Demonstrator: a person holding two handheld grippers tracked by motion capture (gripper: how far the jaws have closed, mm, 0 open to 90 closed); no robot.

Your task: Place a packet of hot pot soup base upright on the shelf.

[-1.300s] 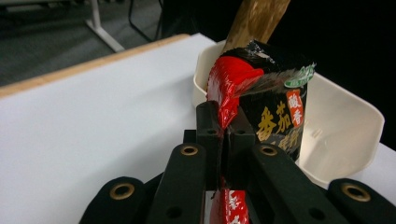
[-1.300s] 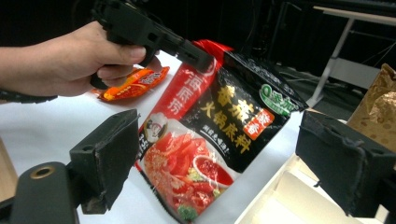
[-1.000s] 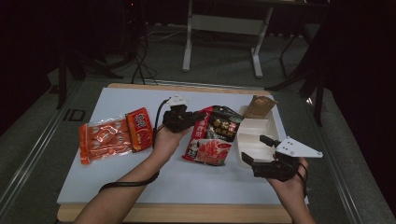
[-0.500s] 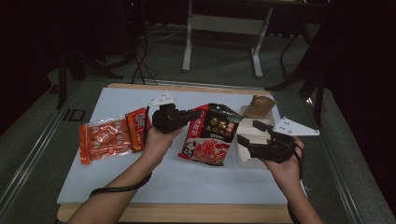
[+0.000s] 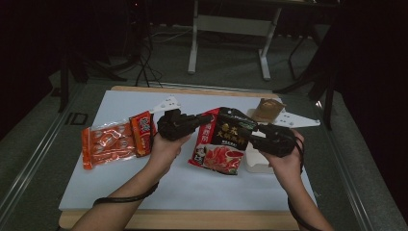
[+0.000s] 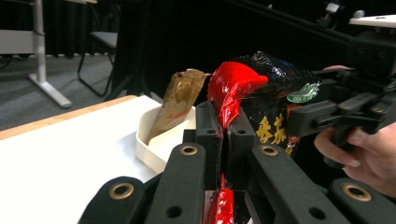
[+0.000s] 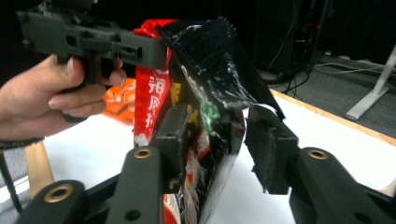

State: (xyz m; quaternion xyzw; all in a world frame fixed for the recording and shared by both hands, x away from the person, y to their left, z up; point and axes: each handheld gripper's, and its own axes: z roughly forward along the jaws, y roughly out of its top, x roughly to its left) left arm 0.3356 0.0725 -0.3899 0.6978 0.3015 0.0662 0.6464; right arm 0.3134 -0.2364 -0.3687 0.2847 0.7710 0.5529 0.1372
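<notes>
Holding the snack bag point(image 5: 226, 139) upright above the worktop point(image 5: 144, 183) middle, so both sides stay reachable. My left tongs point(image 6: 226, 133) are clamping its red edge tight. My right tongs point(image 7: 219, 140) have just been closing around the far edge, a gap showing. White tray point(image 5: 257, 161) just beside; orange packets point(image 5: 113, 142) well apart; front open.

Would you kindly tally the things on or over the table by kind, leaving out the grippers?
Orange-red snack packets: 2
Black-and-red pouch: 1
Brown packet: 1
White tray: 1
Total: 5
</notes>
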